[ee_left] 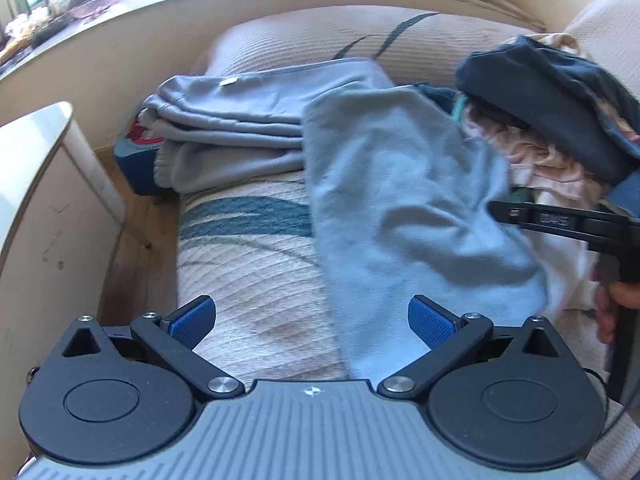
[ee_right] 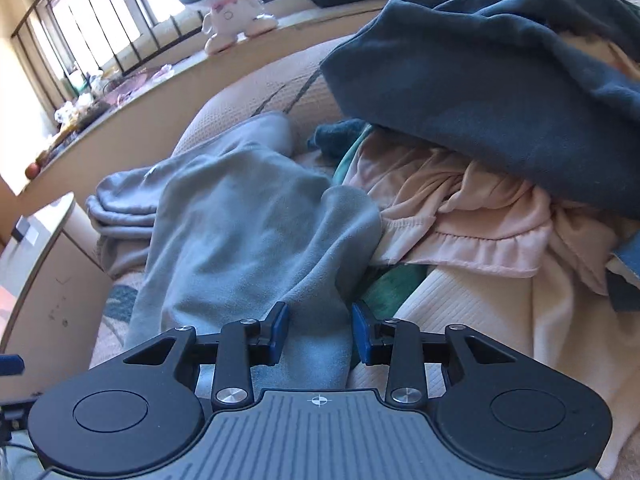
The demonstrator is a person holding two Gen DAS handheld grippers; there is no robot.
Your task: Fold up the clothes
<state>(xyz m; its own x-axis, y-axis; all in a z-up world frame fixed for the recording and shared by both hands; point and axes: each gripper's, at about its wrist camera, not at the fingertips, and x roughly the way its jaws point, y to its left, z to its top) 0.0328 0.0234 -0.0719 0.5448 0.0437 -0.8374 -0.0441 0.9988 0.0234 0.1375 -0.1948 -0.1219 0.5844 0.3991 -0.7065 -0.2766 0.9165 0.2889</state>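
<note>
A light blue fleece garment lies spread on the sofa seat; it also shows in the right wrist view. My left gripper is open above the seat, its right pad at the garment's near edge, holding nothing. My right gripper is partly open, its blue pads on either side of the garment's near end, not clamped. It appears in the left wrist view as a black finger at the garment's right side. A folded grey garment lies behind the blue one.
A heap of unfolded clothes sits to the right: a dark blue garment over a pale pink one. A white side table stands left of the sofa. A ledge behind holds a toy figure.
</note>
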